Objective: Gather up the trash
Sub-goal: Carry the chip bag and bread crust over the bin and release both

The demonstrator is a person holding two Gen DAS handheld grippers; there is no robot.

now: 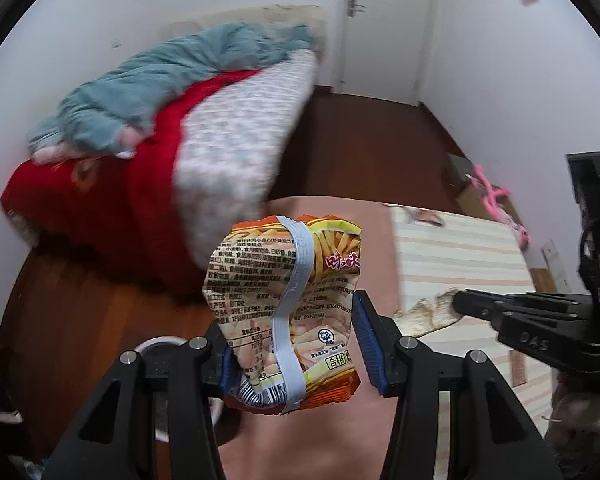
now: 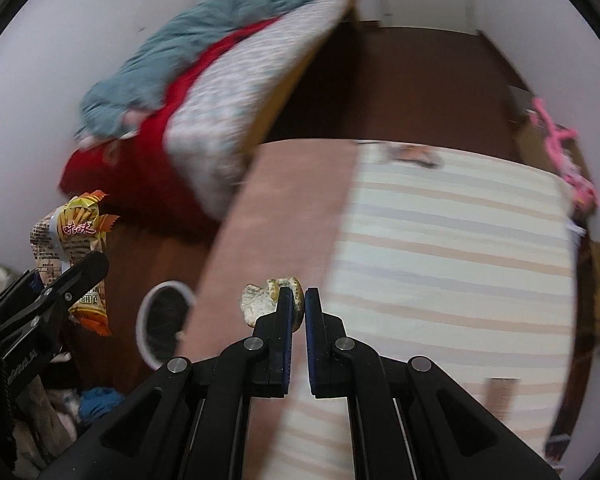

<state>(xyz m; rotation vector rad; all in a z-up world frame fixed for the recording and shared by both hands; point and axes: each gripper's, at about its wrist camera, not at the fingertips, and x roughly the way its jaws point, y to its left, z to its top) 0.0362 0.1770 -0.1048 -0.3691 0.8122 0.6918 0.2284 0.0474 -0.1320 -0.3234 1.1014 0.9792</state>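
My left gripper (image 1: 296, 344) is shut on an orange and yellow snack bag (image 1: 288, 312), crumpled, held up above the table's left edge. The bag also shows at the left of the right wrist view (image 2: 80, 256), with the left gripper (image 2: 60, 284) below it. My right gripper (image 2: 299, 304) is shut on a pale, mouldy piece of peel or bread (image 2: 260, 300) that sticks out to the left of its fingertips. In the left wrist view the right gripper (image 1: 460, 306) shows at the right with that scrap (image 1: 424, 312) at its tip.
A white-rimmed bin (image 2: 164, 320) stands on the wooden floor left of the table; it also shows in the left wrist view (image 1: 160, 346). The table (image 2: 440, 240) carries a striped cloth. A bed with red and teal bedding (image 1: 140, 120) lies behind. Pink hangers (image 1: 496, 200) sit at the right.
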